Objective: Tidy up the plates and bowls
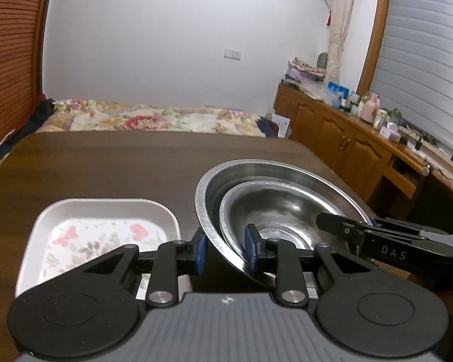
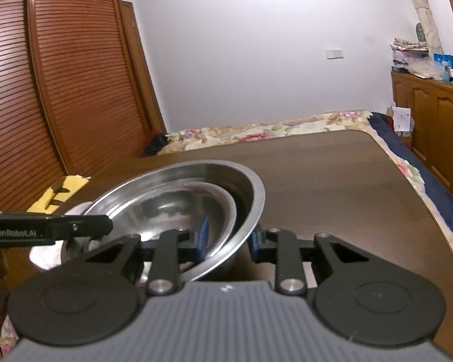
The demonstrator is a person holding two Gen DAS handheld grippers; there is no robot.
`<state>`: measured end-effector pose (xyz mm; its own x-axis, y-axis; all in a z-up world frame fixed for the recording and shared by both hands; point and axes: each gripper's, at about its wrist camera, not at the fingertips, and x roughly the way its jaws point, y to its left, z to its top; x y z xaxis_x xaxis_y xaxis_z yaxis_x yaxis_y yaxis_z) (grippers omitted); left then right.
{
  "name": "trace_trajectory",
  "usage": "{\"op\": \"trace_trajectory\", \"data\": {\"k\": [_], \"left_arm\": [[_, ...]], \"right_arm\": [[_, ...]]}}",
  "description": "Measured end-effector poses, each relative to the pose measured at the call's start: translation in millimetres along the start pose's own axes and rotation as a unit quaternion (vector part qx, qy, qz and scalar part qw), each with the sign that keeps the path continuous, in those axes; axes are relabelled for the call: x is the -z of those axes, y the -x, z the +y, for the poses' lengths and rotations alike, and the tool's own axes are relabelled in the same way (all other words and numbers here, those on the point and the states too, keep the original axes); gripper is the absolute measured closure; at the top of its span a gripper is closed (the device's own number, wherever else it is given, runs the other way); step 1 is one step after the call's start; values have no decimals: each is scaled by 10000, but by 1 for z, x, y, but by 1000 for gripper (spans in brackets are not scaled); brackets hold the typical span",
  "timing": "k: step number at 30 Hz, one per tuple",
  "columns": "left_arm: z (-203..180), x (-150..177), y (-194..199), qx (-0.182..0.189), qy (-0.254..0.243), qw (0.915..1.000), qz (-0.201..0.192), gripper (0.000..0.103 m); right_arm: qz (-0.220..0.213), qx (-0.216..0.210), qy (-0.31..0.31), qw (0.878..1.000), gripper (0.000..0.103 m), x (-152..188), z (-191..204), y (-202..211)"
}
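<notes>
My left gripper (image 1: 225, 252) and right gripper (image 2: 229, 241): each clamped on opposite rims of the large steel bowl (image 1: 217, 187). Tabletop (image 1: 105, 163): dark wood. Floral tray (image 1: 105, 211): left of the bowls. Smaller steel bowl (image 1: 287, 211): nested inside.

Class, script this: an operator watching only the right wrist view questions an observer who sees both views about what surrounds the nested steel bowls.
Operator: What lies beyond the left gripper? My view blurs there.
Observer: A white floral tray sits on the table, left of the large steel bowl.
Operator: How does the left gripper meet the bowls?
Observer: The left gripper straddles both walls, with one pad outside the large steel bowl and the other inside the small steel bowl.
</notes>
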<state>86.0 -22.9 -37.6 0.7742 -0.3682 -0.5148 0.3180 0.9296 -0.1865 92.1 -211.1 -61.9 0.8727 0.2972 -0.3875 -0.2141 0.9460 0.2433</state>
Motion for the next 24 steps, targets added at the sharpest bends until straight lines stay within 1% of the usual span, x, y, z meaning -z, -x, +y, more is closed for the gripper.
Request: {"op": "trace_trajectory", "data": {"k": [4, 11, 18, 24], "left_arm": [[11, -7, 16, -31, 18, 9999, -136, 74], [39, -9, 43, -286, 58, 9991, -305, 74], [71, -3, 55, -560, 242, 9976, -327, 74], [90, 4, 58, -676, 411, 9964, -290, 74]], "right_arm": [[-37, -175, 19, 9998, 74, -7, 10, -2], [-3, -490, 215, 9986, 74, -13, 38, -11], [188, -767, 426, 9960, 74, -12, 65, -27], [353, -891, 604, 9936, 74, -11, 82, -35]]}}
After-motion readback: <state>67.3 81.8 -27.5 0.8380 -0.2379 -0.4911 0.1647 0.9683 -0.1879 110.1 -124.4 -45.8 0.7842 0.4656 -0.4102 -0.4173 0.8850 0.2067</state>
